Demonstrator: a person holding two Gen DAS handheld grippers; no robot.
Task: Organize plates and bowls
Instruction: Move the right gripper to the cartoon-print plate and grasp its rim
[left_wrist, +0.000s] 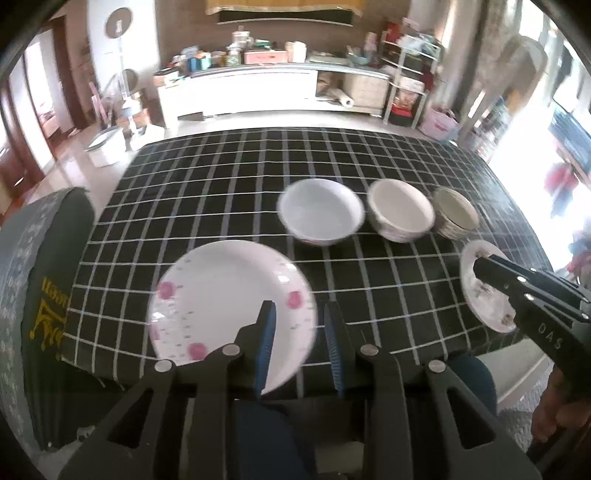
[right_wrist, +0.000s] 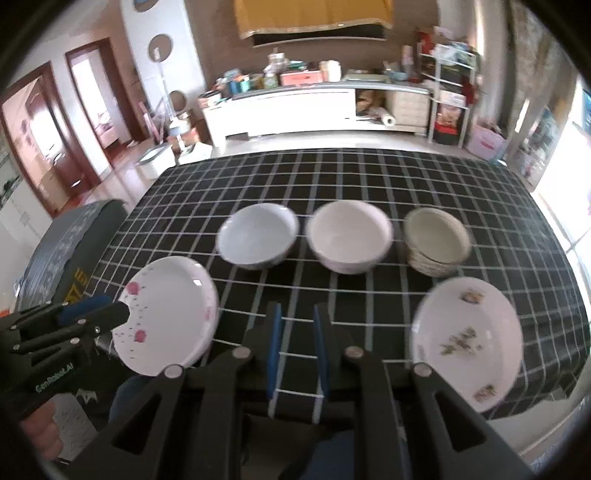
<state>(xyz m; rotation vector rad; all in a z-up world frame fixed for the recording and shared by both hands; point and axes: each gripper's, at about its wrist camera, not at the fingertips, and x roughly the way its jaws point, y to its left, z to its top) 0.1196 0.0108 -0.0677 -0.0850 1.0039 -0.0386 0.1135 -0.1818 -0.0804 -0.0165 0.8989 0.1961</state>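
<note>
**Both grippers hover at the near edge, nothing held**

Right now your left gripper (left_wrist: 301, 347) sits over the near edge of the worktop (left_wrist: 207, 177), its blue-padded fingers (left_wrist: 266, 332) parted with a clear gap between them and nothing in that gap. One finger overlaps the right part of the pink-flowered plate (left_wrist: 221, 306) in the left wrist view; whether it touches the plate cannot be told. That plate lies at the near left of the black-and-white checked cloth, its rim reaching the worktop's front edge.

Your right gripper (right_wrist: 297, 347) is likewise parted and empty (the gap looks a little narrower than on the left), hanging above bare cloth between the two plates. The second plate (right_wrist: 469, 332), white with small faded flower prints, lies at the near right, close to the front edge.

Behind the plates, three bowls stand in a row across the middle of the worktop: a pale blue-white bowl (right_wrist: 256, 236) on the left, a white bowl (right_wrist: 349, 236) in the centre just beside it, and a ribbed grey-cream bowl (right_wrist: 436, 240) on the right, set slightly apart. All three are upright and open side up.

A dark patterned seat back (left_wrist: 44, 295) stands at the worktop's left end.
</note>
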